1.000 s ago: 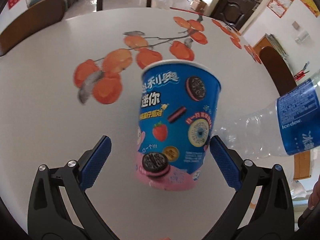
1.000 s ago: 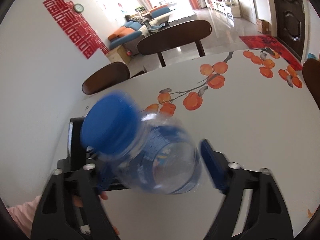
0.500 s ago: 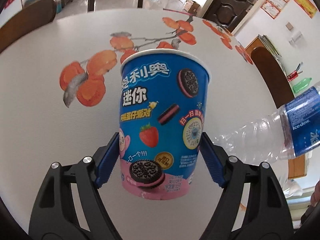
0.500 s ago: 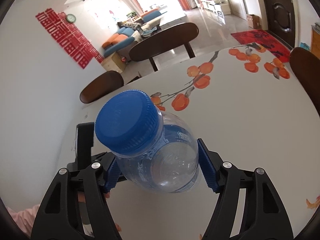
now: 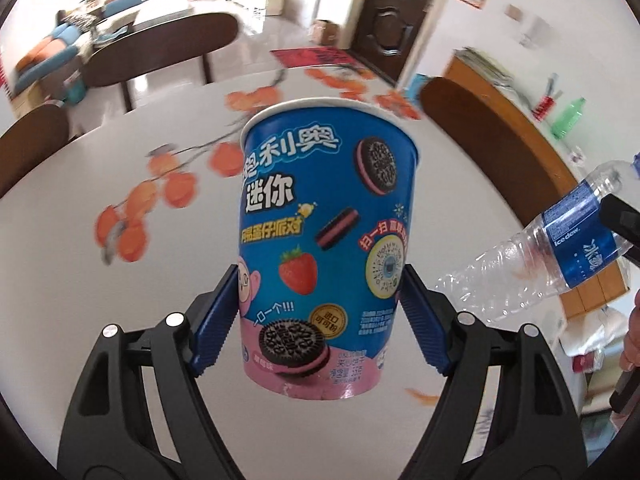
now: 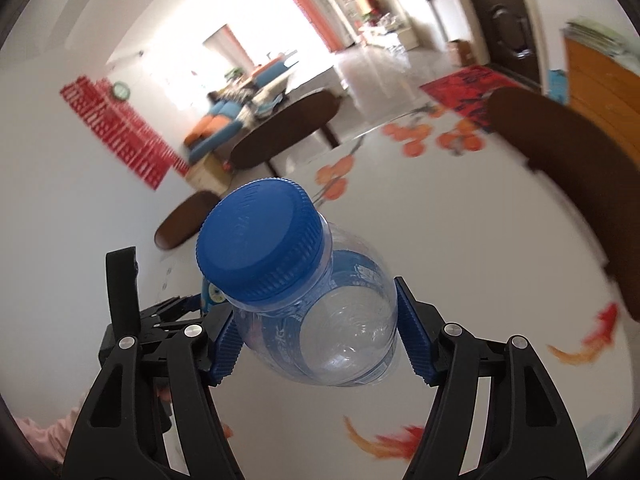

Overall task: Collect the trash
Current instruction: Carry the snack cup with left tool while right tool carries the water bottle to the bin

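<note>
My left gripper [image 5: 316, 280] is shut on a blue and pink cookie cup [image 5: 320, 208], its pads pressing both sides low down. The cup is upright and lifted off the white table [image 5: 80, 280]. My right gripper [image 6: 318, 312] is shut on a clear plastic water bottle [image 6: 344, 328] with a blue label; its blue cap [image 6: 260, 240] points toward the camera. The same bottle [image 5: 560, 264] shows tilted in the air at the right of the left wrist view. The other tool's black frame [image 6: 132, 312] shows at the left of the right wrist view.
The table [image 6: 480, 260] bears printed orange fruit and red fish. Dark wooden chairs [image 5: 160, 52] [image 6: 580, 168] stand around it. A wooden cabinet [image 5: 520, 80] with a green bottle [image 5: 568, 116] lies to the right. A pink sleeve [image 6: 48, 428] shows at bottom left.
The left jaws closed onto the cup, the right jaws tightened on the bottle. Both have since risen off the table and swung, so more of the room shows.
</note>
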### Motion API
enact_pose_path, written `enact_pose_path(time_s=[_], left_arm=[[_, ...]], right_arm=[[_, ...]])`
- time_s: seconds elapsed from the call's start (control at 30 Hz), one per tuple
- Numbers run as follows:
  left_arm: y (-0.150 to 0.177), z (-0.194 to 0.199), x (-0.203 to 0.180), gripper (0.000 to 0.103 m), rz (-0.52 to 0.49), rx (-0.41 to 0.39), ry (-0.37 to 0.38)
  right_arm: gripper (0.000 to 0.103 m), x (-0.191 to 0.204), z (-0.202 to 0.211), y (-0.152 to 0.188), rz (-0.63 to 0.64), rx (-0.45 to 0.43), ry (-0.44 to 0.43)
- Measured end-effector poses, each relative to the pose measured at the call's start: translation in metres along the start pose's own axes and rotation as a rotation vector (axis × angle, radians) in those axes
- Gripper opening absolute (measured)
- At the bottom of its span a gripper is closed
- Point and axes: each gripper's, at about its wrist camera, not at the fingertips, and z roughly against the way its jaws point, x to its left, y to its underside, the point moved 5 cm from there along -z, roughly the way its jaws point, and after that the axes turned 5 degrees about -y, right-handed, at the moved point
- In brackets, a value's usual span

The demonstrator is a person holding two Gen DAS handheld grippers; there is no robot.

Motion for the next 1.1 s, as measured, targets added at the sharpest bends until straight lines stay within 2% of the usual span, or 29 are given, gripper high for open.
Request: enact_pose_path(time_s=[0.07, 0.1, 0.2, 0.23, 0.37, 0.53, 0.7, 0.9, 1.1], left_arm=[[-0.001, 0.004, -0.035, 0.075, -0.039, -0.010, 0.024], [-0.001, 0.006, -0.051, 0.075, -0.059, -0.014, 0.038], [0.007, 0.013, -0.111, 0.075, -0.136, -0.016, 0.091], [0.012, 0.016, -0.131, 0.075, -0.162, -0.015, 0.110], [0.039, 0.022, -0.230, 0.075, -0.295, 0.006, 0.203], [0.091, 0.024, -0.351, 0.075, -0.484, 0.049, 0.312], [0.141, 0.013, -0.438, 0.075, -0.593, 0.116, 0.398], [0.230, -0.008, -0.526, 0.075, -0.753, 0.238, 0.482], [0.306, -0.059, -0.565, 0.075, -0.863, 0.358, 0.466]], right_arm=[[0.068, -0.016, 0.031, 0.005, -0.021, -0.035, 0.018], [0.068, -0.016, 0.031, 0.005, -0.021, -0.035, 0.018], [0.068, -0.059, 0.112, 0.025, -0.079, -0.119, 0.084], [0.068, -0.059, 0.112, 0.025, -0.079, -0.119, 0.084], [0.068, -0.105, 0.191, 0.057, -0.151, -0.189, 0.164], [0.067, -0.170, 0.295, 0.124, -0.286, -0.272, 0.284], [0.067, -0.223, 0.370, 0.204, -0.431, -0.327, 0.385], [0.067, -0.287, 0.410, 0.309, -0.640, -0.334, 0.453], [0.067, -0.346, 0.401, 0.404, -0.833, -0.314, 0.462]])
